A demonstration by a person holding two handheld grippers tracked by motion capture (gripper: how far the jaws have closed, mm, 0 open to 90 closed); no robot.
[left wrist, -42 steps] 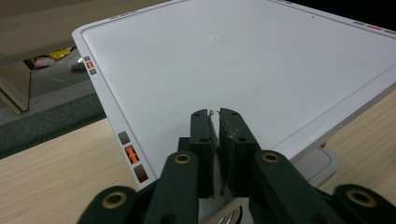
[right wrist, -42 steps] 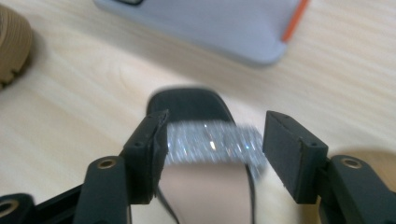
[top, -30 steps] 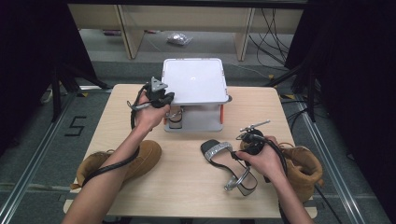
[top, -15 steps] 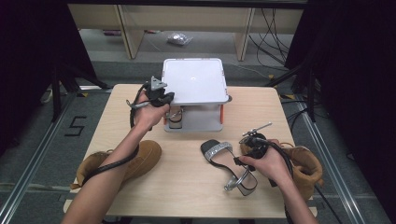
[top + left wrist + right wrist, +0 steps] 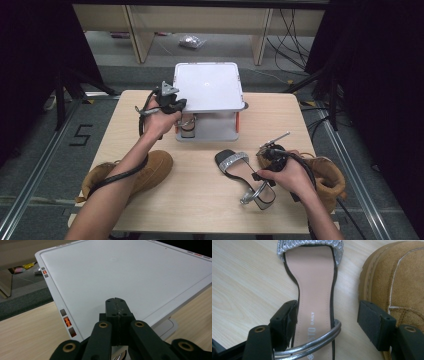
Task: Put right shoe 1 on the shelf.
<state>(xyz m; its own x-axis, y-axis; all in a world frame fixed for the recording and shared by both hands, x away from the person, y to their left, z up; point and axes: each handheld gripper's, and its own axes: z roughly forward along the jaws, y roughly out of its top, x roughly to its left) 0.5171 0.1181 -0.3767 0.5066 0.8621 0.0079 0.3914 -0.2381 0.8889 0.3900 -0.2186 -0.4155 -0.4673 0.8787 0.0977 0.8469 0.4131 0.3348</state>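
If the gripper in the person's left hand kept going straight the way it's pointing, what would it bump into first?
Probably the white tray top of the small stand: the left gripper, fingers shut, points low across it, seemingly just above. Depth is hard to judge.

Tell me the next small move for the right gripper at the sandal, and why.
Probably lift the right gripper straight up off the silver sandal. Its jaws have just been opening and now stand wide to either side of the heel end, the right one clear of it, and the sandal lies flat on the table beside the tan boot. That looks like a finished release.
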